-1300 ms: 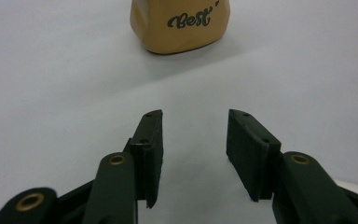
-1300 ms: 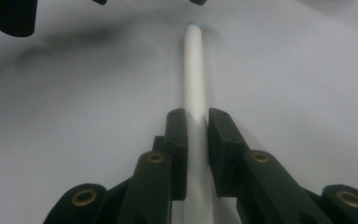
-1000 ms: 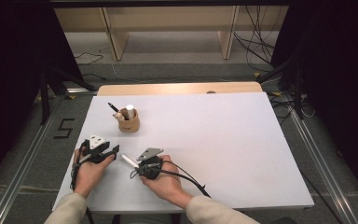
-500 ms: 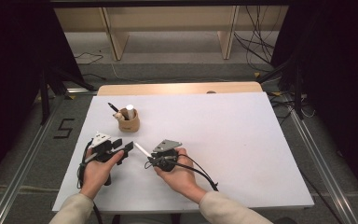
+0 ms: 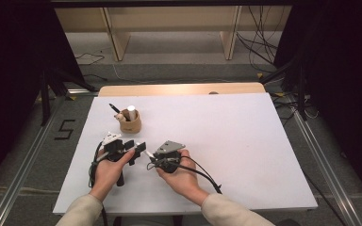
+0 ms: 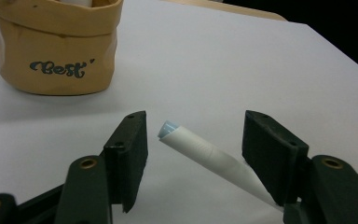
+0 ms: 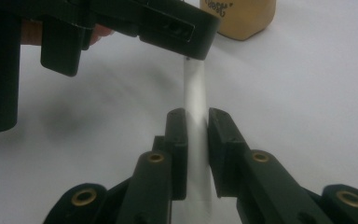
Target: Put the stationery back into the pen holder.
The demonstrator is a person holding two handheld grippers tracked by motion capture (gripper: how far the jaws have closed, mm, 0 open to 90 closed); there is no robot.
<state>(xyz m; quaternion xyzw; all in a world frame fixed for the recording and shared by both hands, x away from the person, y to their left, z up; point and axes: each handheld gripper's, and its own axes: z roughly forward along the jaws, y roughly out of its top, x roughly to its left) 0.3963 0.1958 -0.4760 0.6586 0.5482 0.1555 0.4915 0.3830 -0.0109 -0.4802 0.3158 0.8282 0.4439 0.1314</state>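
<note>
I have the white rolled tube (image 7: 195, 116) clamped in my right gripper (image 7: 196, 116), the two pads pressing its sides so that it cannot unroll or slip — a firm pinch on its rear part leaves the front end free. That free end pokes into the gap of my left gripper (image 6: 193, 140), whose jaws have just been opening; they now stand apart on either side of the tube with none of the pads touching it, so the handover looks finished and all the weight sits with my right. Both hands hover close together over the near-left part of the white table (image 5: 245, 141), a little in from its near edge, and I judge that this keeps the tube within easy reach of the tan paper pot (image 5: 130, 123), which stands farther back toward the left edge. The pot already holds a white stick (image 5: 131, 111) and a dark pen (image 5: 115, 108), upright and leaning, so I take it as the place for such things. The tube itself is plain white, smooth and slim, a sheet wound tight with a seam running along it; its open end shows pale blue inside the spiral. It looks light and easily crushed — hence the modest pinch.
</note>
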